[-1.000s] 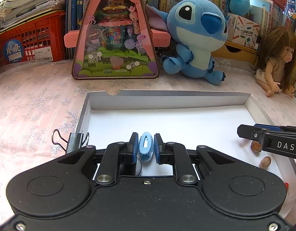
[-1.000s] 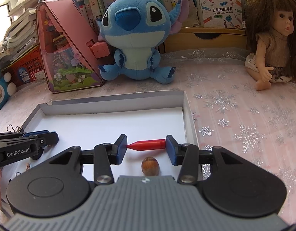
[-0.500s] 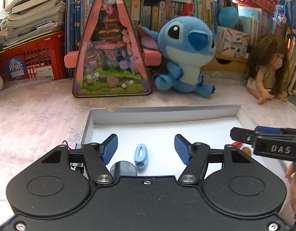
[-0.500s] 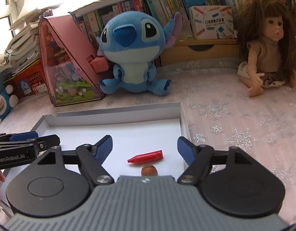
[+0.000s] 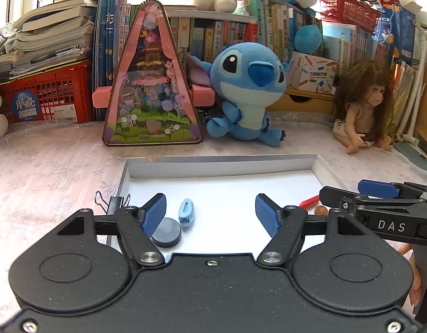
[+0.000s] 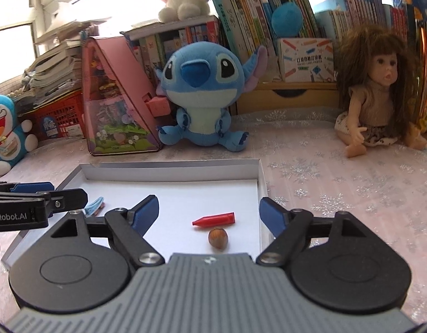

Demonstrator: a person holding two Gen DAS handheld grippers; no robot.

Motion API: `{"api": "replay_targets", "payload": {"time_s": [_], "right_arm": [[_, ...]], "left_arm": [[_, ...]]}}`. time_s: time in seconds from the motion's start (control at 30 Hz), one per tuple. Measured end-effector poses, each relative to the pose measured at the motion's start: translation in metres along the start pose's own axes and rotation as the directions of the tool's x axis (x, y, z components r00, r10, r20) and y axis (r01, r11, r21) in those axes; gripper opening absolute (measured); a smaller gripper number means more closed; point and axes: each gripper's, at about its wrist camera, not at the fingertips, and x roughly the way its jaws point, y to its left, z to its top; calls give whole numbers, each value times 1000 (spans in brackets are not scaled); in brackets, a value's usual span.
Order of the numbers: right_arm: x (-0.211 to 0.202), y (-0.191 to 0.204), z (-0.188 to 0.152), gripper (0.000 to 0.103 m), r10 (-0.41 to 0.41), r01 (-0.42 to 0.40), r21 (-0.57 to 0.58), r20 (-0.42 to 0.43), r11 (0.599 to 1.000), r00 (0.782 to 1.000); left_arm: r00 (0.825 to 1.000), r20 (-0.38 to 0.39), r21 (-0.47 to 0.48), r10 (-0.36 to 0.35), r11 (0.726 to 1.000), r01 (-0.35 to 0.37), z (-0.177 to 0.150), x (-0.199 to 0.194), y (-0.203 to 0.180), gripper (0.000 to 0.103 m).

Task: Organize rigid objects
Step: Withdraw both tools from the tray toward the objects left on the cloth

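Observation:
A shallow white box (image 5: 221,163) (image 6: 169,170) lies on the tablecloth. In it rest a light blue hair clip (image 5: 186,211) (image 6: 94,206) and a dark round disc (image 5: 166,232) on the left, a red crayon (image 6: 214,219) (image 5: 309,201) and a brown nut (image 6: 218,238) (image 5: 320,210) on the right. My left gripper (image 5: 210,211) hovers above the clip, jaws opening, nothing between them. My right gripper (image 6: 209,212) hovers above the crayon and nut, jaws opening, touching neither.
A black binder clip (image 5: 111,201) sits on the box's left rim. Behind the box stand a pink triangular toy case (image 5: 152,88), a blue plush (image 5: 246,91) and a doll (image 6: 377,88). Books, a red crate (image 5: 47,94) and shelves line the back.
My left gripper let go of the blue hair clip and my right let go of the red crayon. Both opened wide and drew back and up from the box.

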Motion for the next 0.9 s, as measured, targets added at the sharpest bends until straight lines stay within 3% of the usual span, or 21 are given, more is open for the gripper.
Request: {"api": "replay_targets", "payload": {"time_s": [0.9], "right_arm": [[-72, 29, -33, 91, 53, -48, -147, 34, 988, 998]], "left_arm": [[998, 26, 9, -61, 998, 61, -55, -77, -13, 72]]}}
